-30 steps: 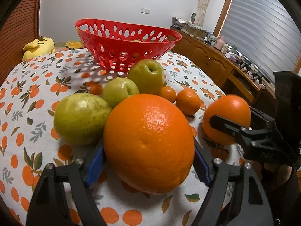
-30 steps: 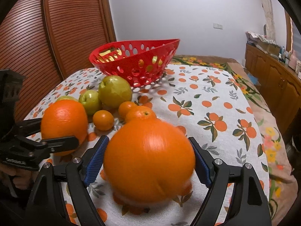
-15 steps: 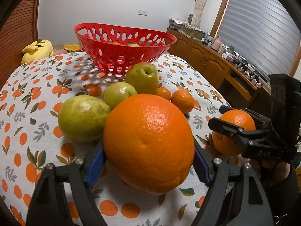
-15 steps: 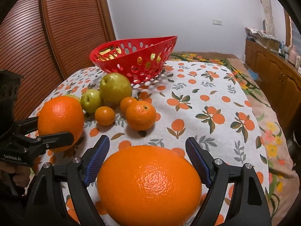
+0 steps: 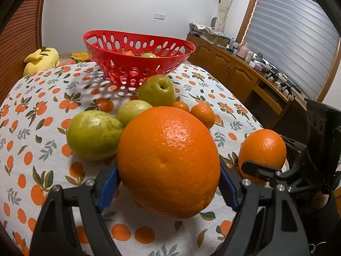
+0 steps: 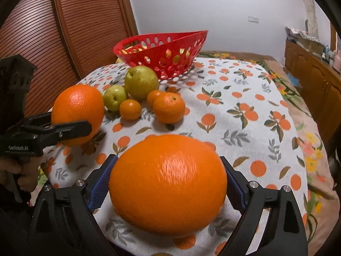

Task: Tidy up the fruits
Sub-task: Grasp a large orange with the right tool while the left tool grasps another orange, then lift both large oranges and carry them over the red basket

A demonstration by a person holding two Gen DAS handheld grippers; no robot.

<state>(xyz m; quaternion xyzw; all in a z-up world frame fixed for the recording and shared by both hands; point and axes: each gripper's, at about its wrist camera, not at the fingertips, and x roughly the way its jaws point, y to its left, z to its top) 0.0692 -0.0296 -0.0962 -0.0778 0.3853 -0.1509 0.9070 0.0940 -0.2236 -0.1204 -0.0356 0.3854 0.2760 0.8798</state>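
Note:
In the left wrist view, my left gripper [image 5: 168, 177] is shut on a large orange [image 5: 168, 160] held above the tablecloth. A second large orange [image 6: 168, 183] lies between the blue pads [image 6: 102, 181] of my right gripper [image 6: 168, 179]. Those jaws are opening and a thin gap shows on each side; the orange seems to rest on the cloth. A red perforated basket [image 5: 136, 72] stands at the far end with some fruit inside. In front of it lie three green fruits [image 5: 93, 134] [image 5: 132, 111] [image 5: 157, 90] and small tangerines [image 6: 169, 107] [image 6: 130, 109].
A yellow plush toy [image 5: 40, 60] lies behind the table at the left. A wooden sideboard [image 5: 234, 74] with clutter runs along the right wall, and slatted wooden doors [image 6: 53, 32] stand at the left. A floral blanket [image 6: 309, 128] hangs past the table's right edge.
The right gripper's orange sank from mid-air to the tablecloth and the pads spread away from it. The left gripper keeps its orange, with hardly any shift.

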